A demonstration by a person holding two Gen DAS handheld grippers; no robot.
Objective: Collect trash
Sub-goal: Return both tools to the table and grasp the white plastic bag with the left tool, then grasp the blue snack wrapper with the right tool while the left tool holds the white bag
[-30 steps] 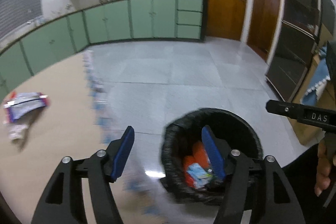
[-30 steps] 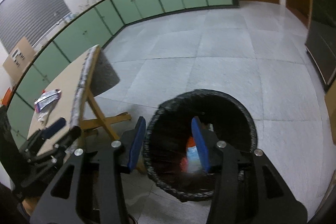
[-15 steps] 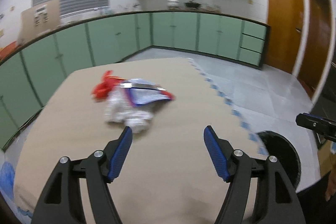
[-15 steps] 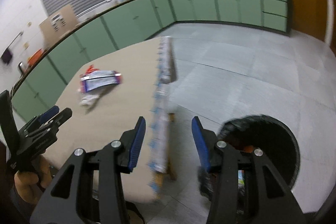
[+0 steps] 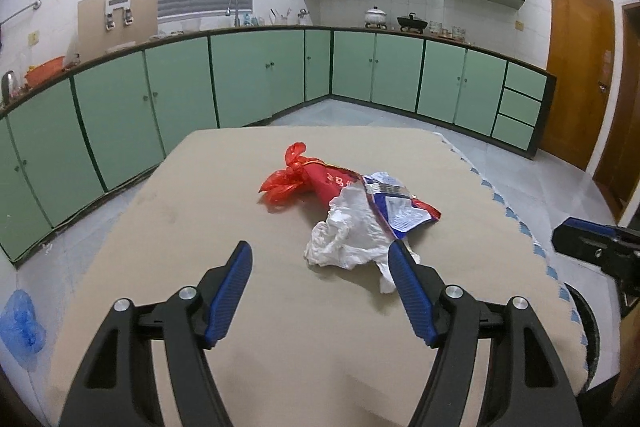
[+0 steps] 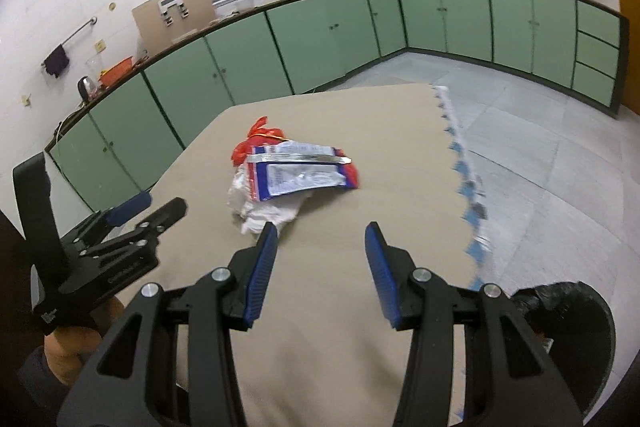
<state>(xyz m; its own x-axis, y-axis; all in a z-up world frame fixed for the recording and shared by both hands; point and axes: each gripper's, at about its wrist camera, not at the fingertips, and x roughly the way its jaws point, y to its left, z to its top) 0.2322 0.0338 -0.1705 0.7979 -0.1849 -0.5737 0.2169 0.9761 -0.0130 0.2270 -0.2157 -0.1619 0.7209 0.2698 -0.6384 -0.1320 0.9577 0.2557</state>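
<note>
A small heap of trash lies on the beige table point(image 5: 208, 211): a red plastic bag point(image 5: 298, 179), a crumpled white tissue point(image 5: 348, 231) and a blue-and-white wrapper point(image 5: 402, 209). My left gripper point(image 5: 320, 259) hovers open just short of the tissue, nothing between its blue pads. In the right wrist view the wrapper point(image 6: 298, 173) rests on the tissue point(image 6: 264, 205) with the red bag point(image 6: 256, 139) behind. My right gripper point(image 6: 322, 241) stands open and empty, a little to the right of the heap. The left gripper point(image 6: 146, 205) shows at the left, held by a hand.
A bin with a black liner point(image 6: 576, 331) stands on the floor off the table's right edge, its rim point(image 5: 588, 323) also visible in the left wrist view. Green cabinets point(image 5: 260, 75) line the walls. A blue bag point(image 5: 22, 323) lies on the floor at left.
Both grippers have swung from over the black bin to the left, above the table, and now face the trash heap. Both stayed empty.
</note>
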